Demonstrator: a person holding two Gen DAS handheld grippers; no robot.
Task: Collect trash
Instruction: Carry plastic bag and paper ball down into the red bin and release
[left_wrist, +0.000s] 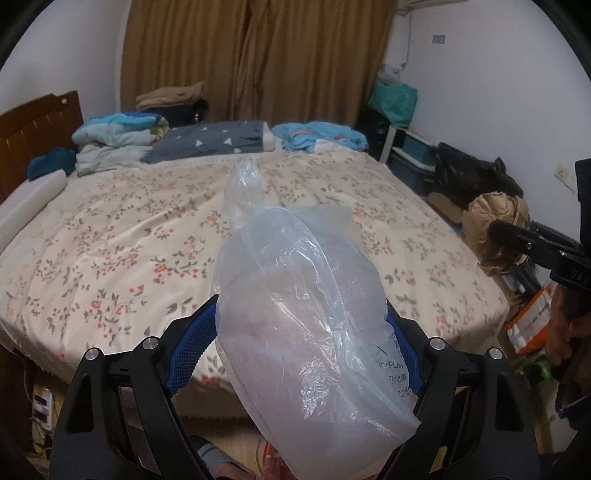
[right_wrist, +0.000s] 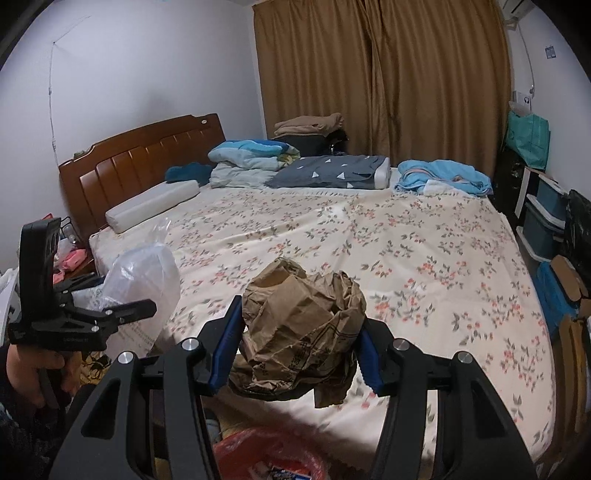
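My left gripper (left_wrist: 299, 317) is shut on a translucent plastic bag (left_wrist: 306, 362), its blue pads (left_wrist: 188, 354) pressing both sides of the bulging bag. The bag's knotted top sticks up over the bed. My right gripper (right_wrist: 301, 325) is shut on a crumpled brown paper bag (right_wrist: 303, 295), held above the bed's near edge. In the left wrist view the paper bag (left_wrist: 491, 221) and a right finger (left_wrist: 517, 236) show at the right edge. In the right wrist view the plastic bag (right_wrist: 144, 273) and the left gripper (right_wrist: 122, 308), held by a hand, show at the left.
A bed with a floral sheet (right_wrist: 406, 251) fills the middle, with pillows and folded bedding along its far side. A red bag (right_wrist: 266, 458) with some things in it lies below my right gripper. Storage boxes (right_wrist: 543, 218) and cardboard line the right wall. A nightstand (right_wrist: 74, 258) stands left.
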